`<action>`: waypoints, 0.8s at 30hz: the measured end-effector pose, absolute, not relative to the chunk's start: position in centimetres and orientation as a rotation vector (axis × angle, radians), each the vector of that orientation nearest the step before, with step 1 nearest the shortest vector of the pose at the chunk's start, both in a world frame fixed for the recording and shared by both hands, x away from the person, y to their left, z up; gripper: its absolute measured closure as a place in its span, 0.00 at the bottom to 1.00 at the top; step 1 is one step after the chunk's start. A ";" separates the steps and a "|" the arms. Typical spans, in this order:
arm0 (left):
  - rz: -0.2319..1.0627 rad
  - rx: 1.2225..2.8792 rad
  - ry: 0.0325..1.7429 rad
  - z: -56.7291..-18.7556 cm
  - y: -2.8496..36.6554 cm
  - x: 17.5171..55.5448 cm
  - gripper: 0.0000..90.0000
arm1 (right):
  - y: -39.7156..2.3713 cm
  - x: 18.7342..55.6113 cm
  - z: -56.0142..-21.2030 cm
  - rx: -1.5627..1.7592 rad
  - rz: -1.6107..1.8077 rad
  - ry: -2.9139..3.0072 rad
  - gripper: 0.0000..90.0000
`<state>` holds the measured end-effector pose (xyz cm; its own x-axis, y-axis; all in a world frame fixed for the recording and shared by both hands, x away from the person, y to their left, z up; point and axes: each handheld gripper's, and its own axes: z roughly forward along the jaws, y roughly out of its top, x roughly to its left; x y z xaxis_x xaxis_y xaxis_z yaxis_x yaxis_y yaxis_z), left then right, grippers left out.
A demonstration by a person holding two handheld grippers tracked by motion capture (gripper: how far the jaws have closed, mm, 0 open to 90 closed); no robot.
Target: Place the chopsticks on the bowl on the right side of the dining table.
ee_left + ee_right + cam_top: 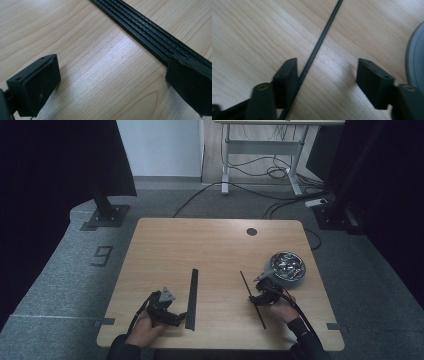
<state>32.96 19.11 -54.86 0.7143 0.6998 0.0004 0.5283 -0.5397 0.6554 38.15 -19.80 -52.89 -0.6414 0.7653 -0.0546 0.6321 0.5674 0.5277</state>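
A flat black ribbed strip [192, 297] lies lengthwise on the wooden table [210, 245], left of centre. My left gripper [179, 319] rests at its near end. In the left gripper view it [112, 82] stands wide open over bare wood, and the strip [150, 35] passes under the right-hand jaw. A thin black rod [252, 299] lies at the right. My right gripper [256, 299] reaches it from the right. In the right gripper view it [327, 75] is open, with the rod [317, 47] between the jaws, close against the left one.
A grey bowl [287, 266] holding shiny metal pieces stands just beyond the right hand; its rim [414, 57] shows in the right gripper view. A round hole [251, 231] sits near the table's far edge. Cables and stand bases lie on the floor behind.
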 end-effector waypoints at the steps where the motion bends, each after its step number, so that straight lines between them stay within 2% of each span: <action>1: 0.347 2.275 0.929 -54.9 19.1 33.0 0.00 | -19.8 38.2 -52.7 1.150 0.677 2.548 0.46; 5: 0.347 2.275 0.929 -54.9 19.1 33.0 0.00 | -19.7 38.4 -52.4 1.127 0.653 2.616 0.62; 9: 0.347 2.276 0.929 -54.9 19.1 33.0 0.00 | -19.4 38.7 -52.1 1.119 0.624 2.674 0.72; 17: 0.346 2.275 0.929 -54.9 19.1 33.0 0.00 | -19.0 39.3 -51.8 1.096 0.556 2.753 0.87; 24: 0.347 2.276 0.929 -54.9 19.1 33.0 0.00 | -19.2 39.5 -51.7 1.086 0.529 2.789 0.95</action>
